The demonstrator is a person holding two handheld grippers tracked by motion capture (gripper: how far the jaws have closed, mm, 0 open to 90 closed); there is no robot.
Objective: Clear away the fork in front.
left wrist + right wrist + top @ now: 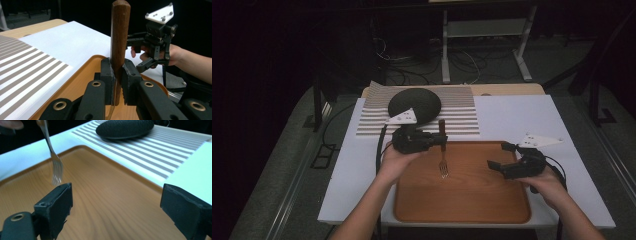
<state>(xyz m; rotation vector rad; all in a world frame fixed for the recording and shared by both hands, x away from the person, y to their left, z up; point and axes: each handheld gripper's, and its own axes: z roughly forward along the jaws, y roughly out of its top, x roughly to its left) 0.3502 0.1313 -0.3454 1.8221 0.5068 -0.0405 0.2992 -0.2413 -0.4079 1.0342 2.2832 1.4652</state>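
Nearest the person, over the wooden tray [462,200], a wood-handled fork [443,155] hangs with its long axis running away from the person, tines [57,171] toward them. Its handle is clamped in the left gripper [438,139], while the right gripper [496,156] hovers over the tray's right side, jaws spread wide and empty. Beyond, a dark domed object [414,104] rests on a striped mat [462,115].
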